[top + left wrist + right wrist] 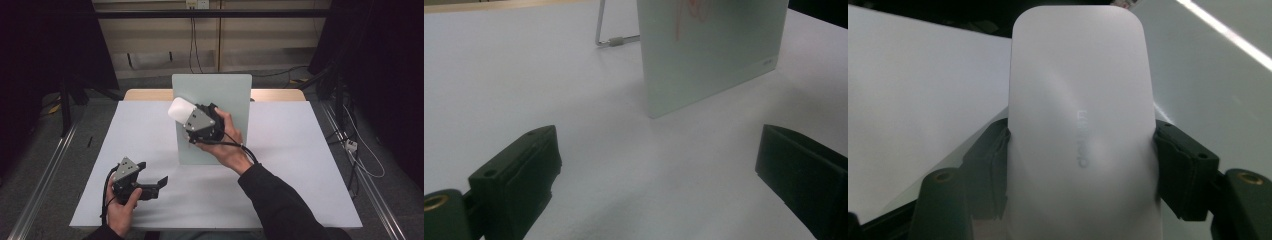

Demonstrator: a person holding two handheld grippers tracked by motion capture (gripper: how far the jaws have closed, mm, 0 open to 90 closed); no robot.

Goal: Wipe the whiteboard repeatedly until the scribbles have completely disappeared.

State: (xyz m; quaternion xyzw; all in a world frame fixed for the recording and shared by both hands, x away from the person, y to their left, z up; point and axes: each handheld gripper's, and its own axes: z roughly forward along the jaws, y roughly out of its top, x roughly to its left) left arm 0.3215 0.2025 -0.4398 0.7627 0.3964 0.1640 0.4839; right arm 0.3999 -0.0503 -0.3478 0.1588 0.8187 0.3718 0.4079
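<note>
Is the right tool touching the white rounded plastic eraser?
Touching. In the right gripper view, both black jaws of the right tool press against the sides of the white rounded plastic eraser.

White table (300, 165) on grey floor (60, 150); beige wall (260, 35) behind, dark surroundings.

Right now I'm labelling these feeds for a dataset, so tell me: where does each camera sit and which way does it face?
High view: above the person's side, looking forward and down on the white table; both forearms, left gripper and right gripper show.
Left gripper view: rides the left gripper, looking low across the table at the standing board; its open jaws show.
Right gripper view: rides the right gripper, looking along shut jaws at the white eraser.
Shared: high and left gripper views both show the board; high and right gripper views both show the eraser.
</note>
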